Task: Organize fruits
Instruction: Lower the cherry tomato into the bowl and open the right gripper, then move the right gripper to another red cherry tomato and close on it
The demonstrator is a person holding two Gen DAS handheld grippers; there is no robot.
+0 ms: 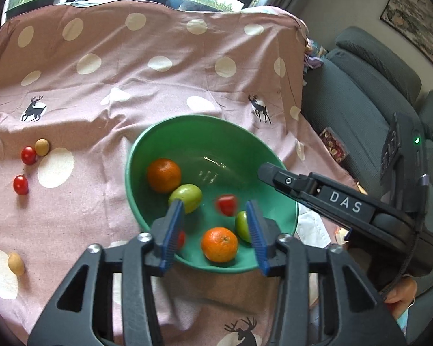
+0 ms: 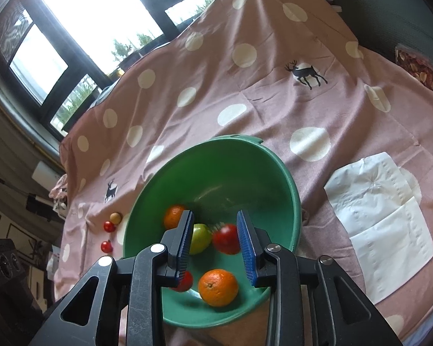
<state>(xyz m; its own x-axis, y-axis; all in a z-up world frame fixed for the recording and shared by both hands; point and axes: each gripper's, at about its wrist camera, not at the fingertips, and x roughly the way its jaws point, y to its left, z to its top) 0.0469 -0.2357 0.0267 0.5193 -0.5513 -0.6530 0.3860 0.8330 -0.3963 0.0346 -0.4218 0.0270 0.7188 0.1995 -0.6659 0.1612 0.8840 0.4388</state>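
A green bowl sits on the pink dotted cloth. It holds two oranges, two green fruits and a red tomato, blurred as if moving. Another red one lies partly behind a finger. My left gripper is open above the bowl's near rim. My right gripper is open over the bowl, empty, and shows from the side in the left wrist view. On the cloth to the left lie two cherry tomatoes and two tan fruits.
A white paper napkin lies on the cloth right of the bowl. A grey sofa stands past the table's right edge, with a packet on it. Windows are behind the table.
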